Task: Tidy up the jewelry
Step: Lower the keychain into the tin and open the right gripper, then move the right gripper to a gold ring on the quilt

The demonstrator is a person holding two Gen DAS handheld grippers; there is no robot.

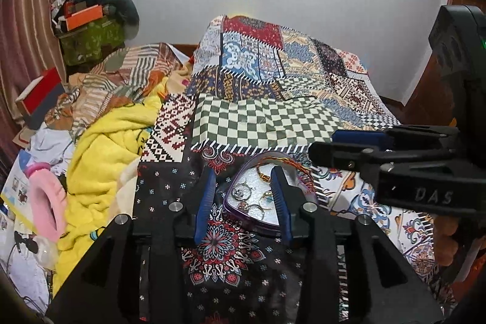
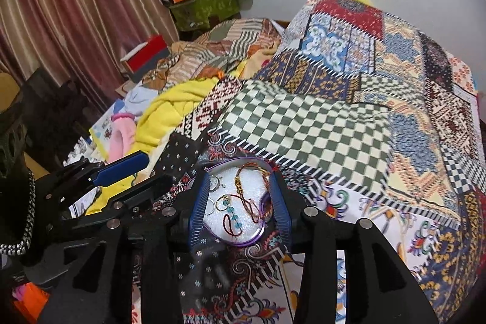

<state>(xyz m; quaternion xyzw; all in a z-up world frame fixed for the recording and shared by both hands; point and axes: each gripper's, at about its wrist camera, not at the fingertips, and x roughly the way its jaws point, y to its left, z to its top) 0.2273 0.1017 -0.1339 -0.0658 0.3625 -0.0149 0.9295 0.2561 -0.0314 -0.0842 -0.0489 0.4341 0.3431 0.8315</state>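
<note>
Here both tongs gape wide, empty: the right tongs straddle the heart-shaped jewelry tray; the left tongs hover just left.

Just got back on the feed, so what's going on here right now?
A person holds both grippers over a purple-rimmed heart-shaped tray on the patterned bedspread. Hoop earrings and a threaded bracelet already lie in it. The right gripper and left gripper are both open, holding nothing.
</note>
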